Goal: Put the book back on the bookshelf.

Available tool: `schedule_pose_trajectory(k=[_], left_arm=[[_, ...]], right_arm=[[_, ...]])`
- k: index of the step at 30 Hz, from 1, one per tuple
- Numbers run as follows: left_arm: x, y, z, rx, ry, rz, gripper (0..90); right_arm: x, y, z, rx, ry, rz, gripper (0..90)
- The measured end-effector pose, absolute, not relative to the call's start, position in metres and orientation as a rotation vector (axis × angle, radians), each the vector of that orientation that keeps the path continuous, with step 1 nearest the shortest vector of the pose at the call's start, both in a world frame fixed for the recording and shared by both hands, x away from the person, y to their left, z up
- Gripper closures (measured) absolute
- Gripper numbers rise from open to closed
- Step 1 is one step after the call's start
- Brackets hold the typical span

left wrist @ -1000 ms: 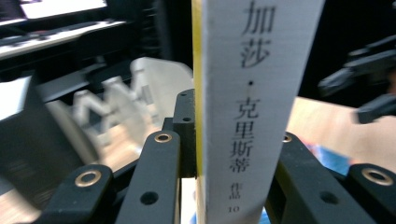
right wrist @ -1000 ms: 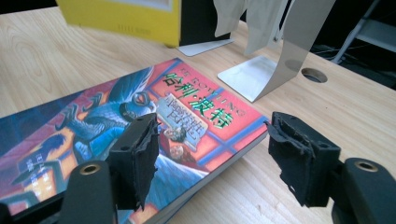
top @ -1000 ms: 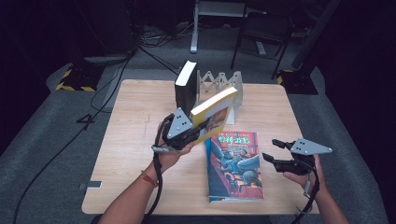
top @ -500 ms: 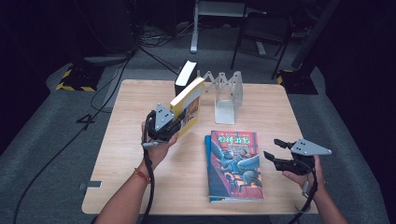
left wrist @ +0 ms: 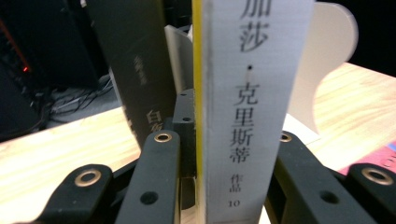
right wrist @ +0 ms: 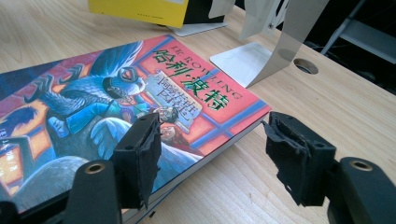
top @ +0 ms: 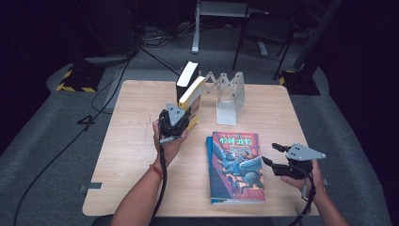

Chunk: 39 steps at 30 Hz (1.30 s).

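Yellow book clamped upright in left gripper, spine toward hand, long axis vertical. Black book touching at 11 o'clock, rack at 2 o'clock. Right gripper open, nothing held, beside flat book.

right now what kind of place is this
Likely a recording studio or lab: a lone wooden table on grey carpet with dark surroundings, cables trailing over the floor, and hazard-striped stand feet behind.
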<state>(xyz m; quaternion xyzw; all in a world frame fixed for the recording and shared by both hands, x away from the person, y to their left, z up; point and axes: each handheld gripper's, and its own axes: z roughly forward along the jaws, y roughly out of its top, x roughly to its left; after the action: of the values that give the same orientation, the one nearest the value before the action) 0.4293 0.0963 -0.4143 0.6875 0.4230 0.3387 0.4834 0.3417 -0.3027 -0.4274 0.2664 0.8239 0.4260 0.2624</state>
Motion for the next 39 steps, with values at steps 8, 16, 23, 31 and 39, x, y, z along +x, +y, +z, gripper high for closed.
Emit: schedule_pose_trajectory(k=[8, 16, 23, 31, 39], left_arm=[[0.437, 0.094, -0.422, 1.614, 1.099, 0.805, 74.6], [0.446, 0.082, -0.427, 1.564, 1.135, 0.818, 74.5], [0.454, 0.077, -0.43, 1.538, 1.18, 0.834, 74.3], [0.46, 0.073, -0.428, 1.627, 1.128, 0.913, 74.0], [0.453, 0.071, -0.424, 1.653, 1.112, 0.975, 73.9]], right_arm=[[0.342, -0.3, -0.428, 0.713, 2.238, 1.133, 36.1], [0.343, -0.296, -0.433, 0.695, 2.263, 1.097, 36.1], [0.343, -0.295, -0.434, 0.686, 2.271, 1.081, 36.0], [0.343, -0.294, -0.437, 0.69, 2.281, 1.064, 36.0], [0.344, -0.294, -0.439, 0.693, 2.293, 1.057, 35.8]])
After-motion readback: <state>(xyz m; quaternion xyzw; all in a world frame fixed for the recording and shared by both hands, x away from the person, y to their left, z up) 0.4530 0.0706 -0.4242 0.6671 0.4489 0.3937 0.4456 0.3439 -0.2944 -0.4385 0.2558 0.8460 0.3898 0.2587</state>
